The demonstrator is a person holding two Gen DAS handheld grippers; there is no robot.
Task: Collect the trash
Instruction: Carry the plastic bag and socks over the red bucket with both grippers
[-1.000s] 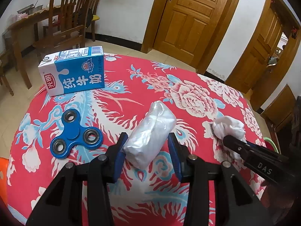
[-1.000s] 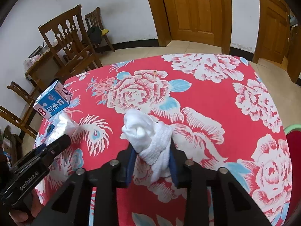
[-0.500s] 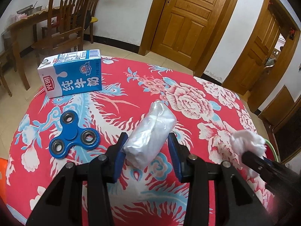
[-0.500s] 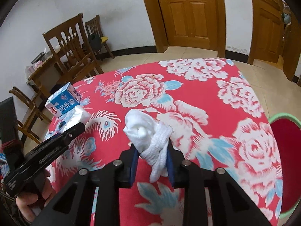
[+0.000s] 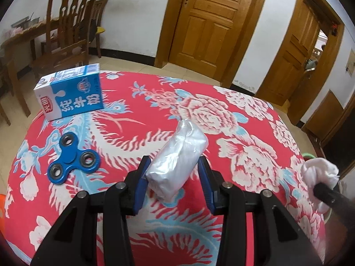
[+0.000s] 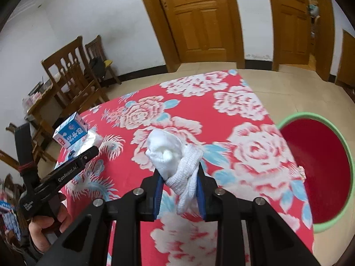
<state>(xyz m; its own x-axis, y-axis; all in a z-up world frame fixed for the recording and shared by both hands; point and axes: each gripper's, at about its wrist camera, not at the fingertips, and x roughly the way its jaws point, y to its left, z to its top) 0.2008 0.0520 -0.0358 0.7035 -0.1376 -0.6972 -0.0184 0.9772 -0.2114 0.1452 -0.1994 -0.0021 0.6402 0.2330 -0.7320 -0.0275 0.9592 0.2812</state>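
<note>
My left gripper [image 5: 173,164] is shut on a white plastic-wrapped packet [image 5: 177,155], which sticks out forward between the blue pads. The right gripper [image 6: 178,175] is shut on a wad of white knitted cloth [image 6: 165,148], held above the red flowered tablecloth [image 6: 244,146]. To its right, beside the table and lower down, stands a red bin with a green rim [image 6: 308,113]. From the left wrist view, the cloth [image 5: 319,170] shows at the table's far right edge. In the right wrist view, a hand holds the left gripper [image 6: 88,153] at the left.
A blue-and-white milk carton [image 5: 71,93] lies at the table's far left, with a blue fidget spinner [image 5: 71,157] in front of it. Wooden chairs [image 5: 68,26] and a side table stand beyond the left edge. Wooden doors line the back wall.
The right gripper has carried the cloth rightward and a little up, to the table's right edge, bringing the bin into its view. The left gripper keeps its hold and has barely moved.
</note>
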